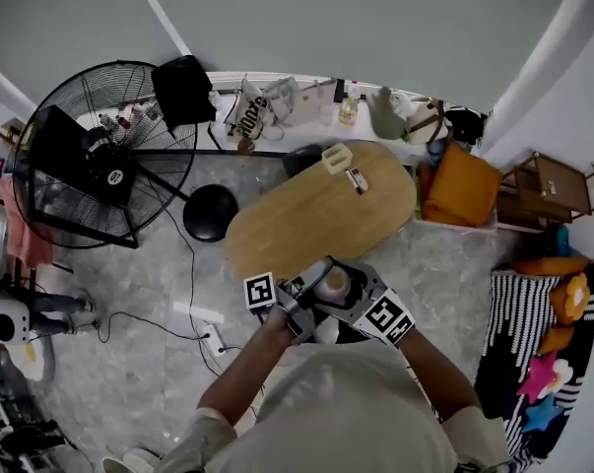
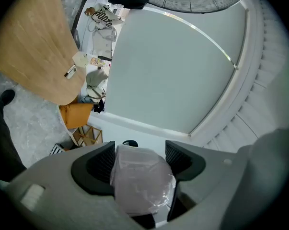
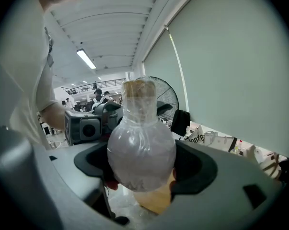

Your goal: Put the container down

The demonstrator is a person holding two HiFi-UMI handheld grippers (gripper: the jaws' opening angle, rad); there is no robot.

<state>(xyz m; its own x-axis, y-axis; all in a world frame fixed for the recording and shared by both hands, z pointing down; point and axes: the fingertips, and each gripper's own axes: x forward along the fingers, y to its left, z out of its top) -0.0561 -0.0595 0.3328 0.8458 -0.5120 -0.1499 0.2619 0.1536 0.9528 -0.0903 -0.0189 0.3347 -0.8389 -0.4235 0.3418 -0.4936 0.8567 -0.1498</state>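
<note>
Standing at the near end of an oval wooden surface [image 1: 316, 210], with a large floor fan [image 1: 90, 156] off to its left, you hold both tools close in front of your chest. Your left hand-held gripper [image 2: 140, 163] and your right hand-held gripper [image 3: 142, 166] come in from opposite sides, and each is pinching the same clear, rounded container [image 3: 142, 145]. In the right gripper view, its bulbous body sits squarely between the dark pads and touches both, with the narrow neck and tan top rising upright above them. In the left gripper view, crinkled clear plastic fills the gap between the jaws. From the head view, the container's tan top shows between the two tools, held in the air just at the surface's near edge.
</note>
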